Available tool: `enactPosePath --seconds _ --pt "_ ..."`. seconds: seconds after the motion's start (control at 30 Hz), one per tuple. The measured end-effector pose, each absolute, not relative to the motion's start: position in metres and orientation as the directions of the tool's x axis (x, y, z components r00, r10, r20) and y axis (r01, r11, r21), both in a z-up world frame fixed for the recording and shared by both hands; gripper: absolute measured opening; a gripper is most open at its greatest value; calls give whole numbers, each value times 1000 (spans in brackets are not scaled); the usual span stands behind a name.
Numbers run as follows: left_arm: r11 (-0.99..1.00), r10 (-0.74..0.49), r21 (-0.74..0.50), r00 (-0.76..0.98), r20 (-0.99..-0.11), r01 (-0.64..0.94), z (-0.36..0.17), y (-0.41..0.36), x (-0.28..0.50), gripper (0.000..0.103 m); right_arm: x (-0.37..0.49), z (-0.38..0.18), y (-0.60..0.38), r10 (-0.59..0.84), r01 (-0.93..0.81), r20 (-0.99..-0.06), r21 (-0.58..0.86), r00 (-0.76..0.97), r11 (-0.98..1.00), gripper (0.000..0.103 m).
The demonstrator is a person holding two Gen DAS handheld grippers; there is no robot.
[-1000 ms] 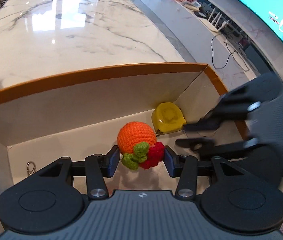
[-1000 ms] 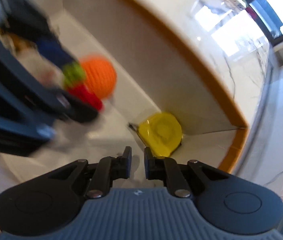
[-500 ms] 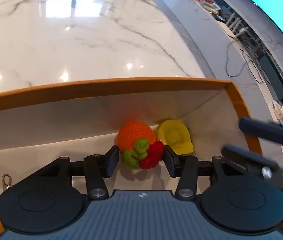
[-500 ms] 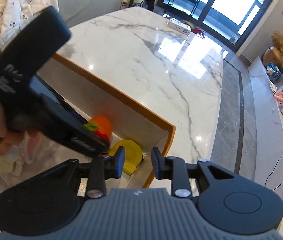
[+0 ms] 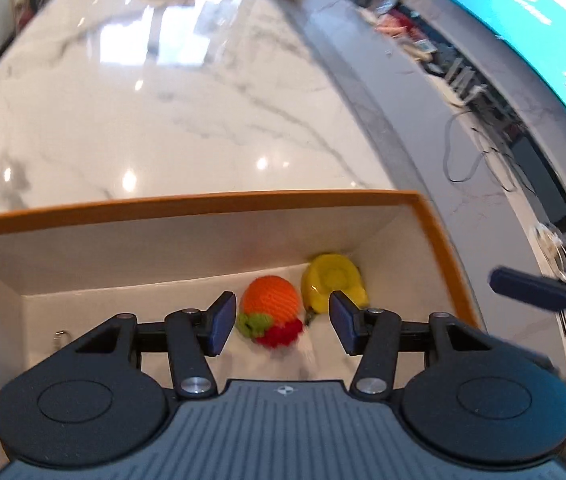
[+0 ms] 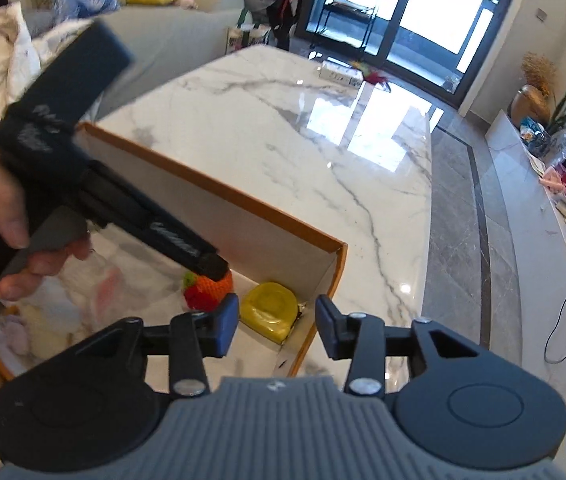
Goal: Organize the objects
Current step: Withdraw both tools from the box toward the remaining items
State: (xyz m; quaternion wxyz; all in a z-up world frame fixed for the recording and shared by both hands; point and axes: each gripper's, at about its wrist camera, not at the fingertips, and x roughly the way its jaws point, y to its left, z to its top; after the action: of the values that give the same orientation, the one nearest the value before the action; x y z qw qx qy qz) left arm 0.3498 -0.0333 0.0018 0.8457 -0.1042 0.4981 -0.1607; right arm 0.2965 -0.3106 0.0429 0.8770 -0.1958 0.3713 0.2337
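The knitted orange (image 5: 270, 300) lies in the box's (image 5: 219, 204) far right corner beside a yellow tape measure (image 5: 333, 282). Left gripper (image 5: 281, 322) fingers opening, clear of it; right gripper (image 6: 277, 320) fingers opening, empty, above the box's edge. Bare counter (image 5: 187, 120) beyond.

A box (image 5: 211, 204) stands on the bench (image 5: 171, 112). Inside, a crocheted fruit (image 5: 269, 304) lies on the floor just left of a tape measure (image 5: 333, 280), which sits in the far right corner. A small metal clip (image 5: 60, 336) lies well apart, near the left wall.
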Motion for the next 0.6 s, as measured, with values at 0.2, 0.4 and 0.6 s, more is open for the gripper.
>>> enactPosePath --seconds 0.2,0.4,0.6 --pt "919 -382 -246 545 -746 308 54 -31 274 60 255 57 -325 326 -502 -683 -69 654 862 56" --pt "920 -373 -194 610 -699 341 79 -14 197 60 190 59 -340 351 -422 -613 31 708 906 65" --pt "948 -287 -96 681 -673 305 70 -12 141 60 137 31 -343 321 -331 -605 99 728 938 67"
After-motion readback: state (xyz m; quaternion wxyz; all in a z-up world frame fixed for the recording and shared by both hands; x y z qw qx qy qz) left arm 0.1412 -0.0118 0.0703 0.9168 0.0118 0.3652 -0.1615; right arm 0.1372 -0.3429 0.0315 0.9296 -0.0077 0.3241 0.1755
